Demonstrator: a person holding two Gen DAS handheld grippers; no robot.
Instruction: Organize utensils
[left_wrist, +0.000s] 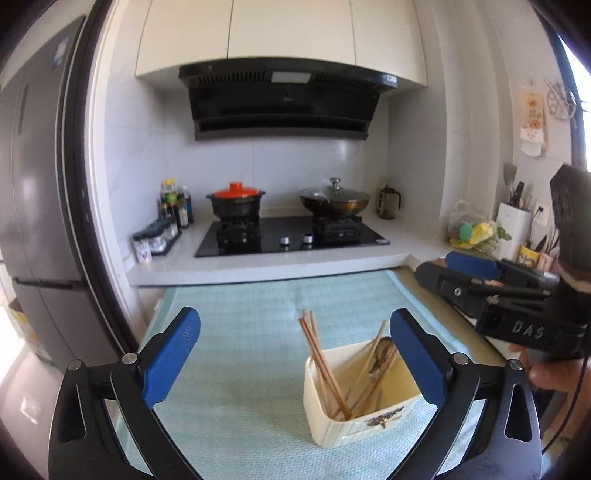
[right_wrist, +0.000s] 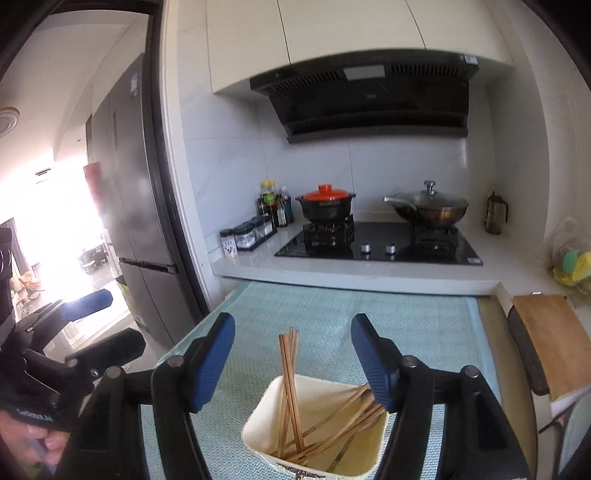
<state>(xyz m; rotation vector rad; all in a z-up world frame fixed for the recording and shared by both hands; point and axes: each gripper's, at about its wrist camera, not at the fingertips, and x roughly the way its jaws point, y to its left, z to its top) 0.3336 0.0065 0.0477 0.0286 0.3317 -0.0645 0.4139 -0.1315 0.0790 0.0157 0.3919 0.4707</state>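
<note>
I have both grippers over the desk (left_wrist: 236, 332), which is covered by a pale green mat (right_wrist: 406, 317). The left gripper (left_wrist: 295, 356) has its jaws spread wide with nothing between the blue pads; I see only mat there, and the right pad sits in front of the holder's far corner. The right gripper (right_wrist: 293, 363) has its jaws open too, a bit narrower, and they grip nothing; the chopstick tips rise in the gap between the pads without touching them.

The cream holder (left_wrist: 364, 424) stands upright on the mat, near the front of the desk and just below both grippers. The chopsticks (right_wrist: 290, 391) lean inside it in a loose bundle, some standing steeply at its left side, others slanted across toward its right. A metal utensil (left_wrist: 380, 356) lies among them, too hidden for me to name.

In the left view, the right gripper shows at the right edge, with a hand (left_wrist: 550, 373) beneath it. Behind the desk are a stove (right_wrist: 380, 243), a red-lidded pot (right_wrist: 327, 206) and a wok (right_wrist: 428, 210).
</note>
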